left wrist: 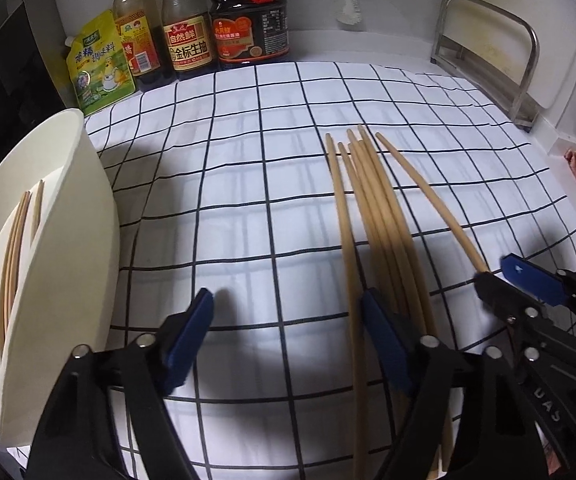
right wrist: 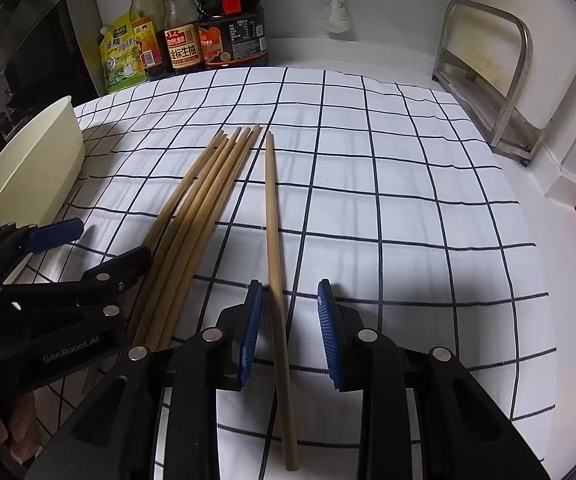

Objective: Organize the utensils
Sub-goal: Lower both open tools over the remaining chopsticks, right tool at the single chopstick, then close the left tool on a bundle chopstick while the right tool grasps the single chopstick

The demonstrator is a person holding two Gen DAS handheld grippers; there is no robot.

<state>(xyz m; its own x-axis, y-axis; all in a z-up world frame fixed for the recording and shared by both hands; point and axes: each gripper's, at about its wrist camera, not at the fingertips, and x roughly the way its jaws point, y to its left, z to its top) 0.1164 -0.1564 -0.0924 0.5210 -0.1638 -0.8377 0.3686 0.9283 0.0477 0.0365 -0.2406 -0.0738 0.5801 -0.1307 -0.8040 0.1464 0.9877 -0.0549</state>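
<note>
Straddling lone chopstick, right hand-held gripper open; left hand-held gripper open, chopstick bundle ends hidden

Matt wooden chopsticks on soft checked cloth

the soy sauce bottle carries a label reading "自然鲜" above "金标生抽", also legible in the right wrist view. the yellow-green pouch reads "鸡精". the left tongs have "genrobot.ai" printed on their black body, and the right tongs show the letters "das". other bottle labels are too small to read.
</note>
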